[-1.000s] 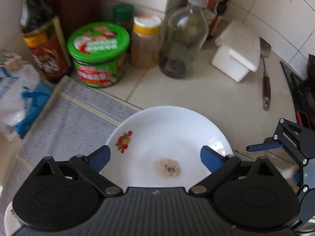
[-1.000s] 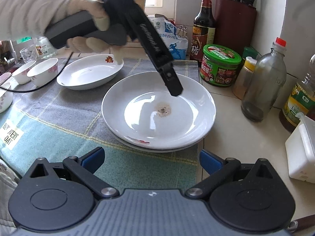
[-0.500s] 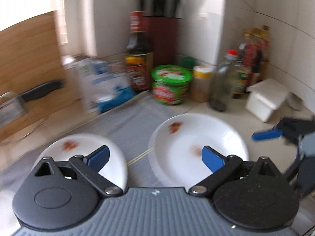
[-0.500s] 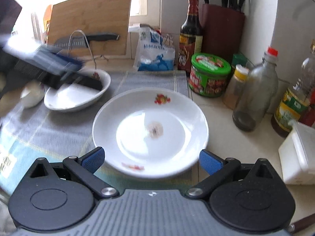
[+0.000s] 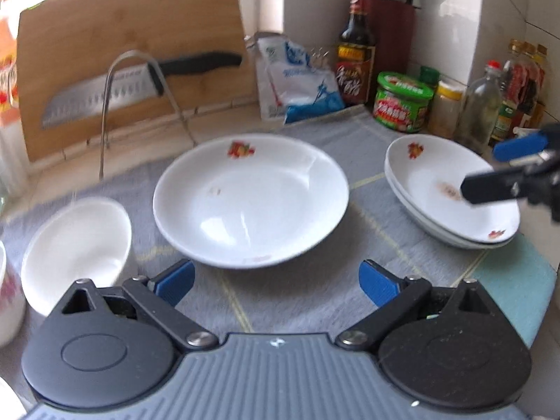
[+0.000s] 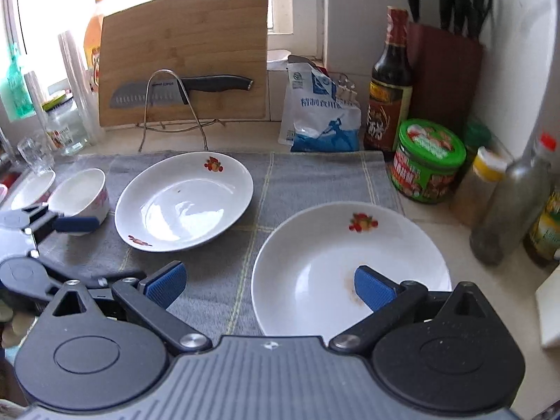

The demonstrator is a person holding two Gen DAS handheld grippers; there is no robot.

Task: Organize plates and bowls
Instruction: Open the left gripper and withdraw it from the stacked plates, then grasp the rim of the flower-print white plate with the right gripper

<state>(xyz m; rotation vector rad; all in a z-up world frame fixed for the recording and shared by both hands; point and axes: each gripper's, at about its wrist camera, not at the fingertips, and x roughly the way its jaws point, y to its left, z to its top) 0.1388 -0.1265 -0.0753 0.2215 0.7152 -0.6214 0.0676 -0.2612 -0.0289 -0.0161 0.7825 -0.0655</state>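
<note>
While your left gripper [image 5: 276, 281] hangs wide open and empty before the lone plate [image 5: 250, 197] mid-cloth [image 5: 378, 220], your right gripper [image 6: 267, 281], equally spread and empty, hovers over the stacked plates [image 6: 350, 269] at the cloth's right edge, bowls [image 6: 82, 197] sitting far left.

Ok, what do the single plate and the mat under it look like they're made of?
The plate looks like glazed white ceramic or porcelain: glossy, with bright window reflections and printed fruit on the rim. Melamine can't be ruled out. The mat looks like woven cloth: matte grey, fuzzy, with thin pale grid lines.
</note>
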